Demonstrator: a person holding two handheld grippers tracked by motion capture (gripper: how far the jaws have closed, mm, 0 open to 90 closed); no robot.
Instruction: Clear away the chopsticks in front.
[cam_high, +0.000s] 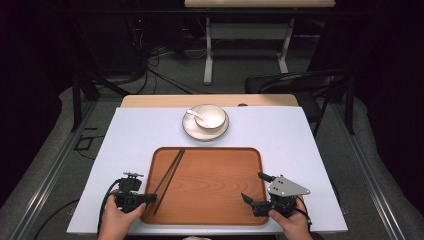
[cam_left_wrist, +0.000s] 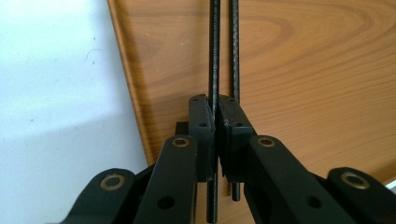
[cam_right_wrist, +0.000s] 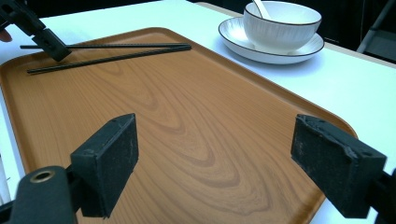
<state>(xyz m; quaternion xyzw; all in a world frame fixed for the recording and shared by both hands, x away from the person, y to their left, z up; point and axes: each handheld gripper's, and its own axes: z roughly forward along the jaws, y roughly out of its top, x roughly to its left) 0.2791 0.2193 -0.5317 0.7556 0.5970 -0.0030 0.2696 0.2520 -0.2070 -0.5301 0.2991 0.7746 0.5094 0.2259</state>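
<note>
Your left claw (cam_left_wrist: 215, 122) has its jaws pressed nearly together on one of the two black chopsticks (cam_high: 169, 176), gripping it near its near end, just inside the left rim of the wooden tray (cam_high: 210, 210). In the left gripper view the pinched stick runs up between the pads, while the second stick lies just beside it on the tray floor, outside the grip. Whether the held stick has left the wood yet is hard to tell; in the right gripper view it looks slightly raised at the gripped end.

Your right claw (cam_right_wrist: 229, 163) is spread wide and holds nothing. It hovers over the near right corner of the tray, pointed across it toward the chopsticks.

Judging from this, you are early in the work: one stick is secured, the other is untouched, and nothing has left the tray.

As for containers, the tray carries only the two chopsticks, both along its left side; the rest of its floor is bare. Beyond the tray's far edge, on the white surface (cam_high: 310, 145), a white bowl (cam_high: 209, 116) stands upright on a saucer (cam_high: 191, 131), with a white spoon (cam_high: 195, 115) resting in the bowl, its handle leaning toward the left. I cannot tell if the bowl holds anything else.
</note>
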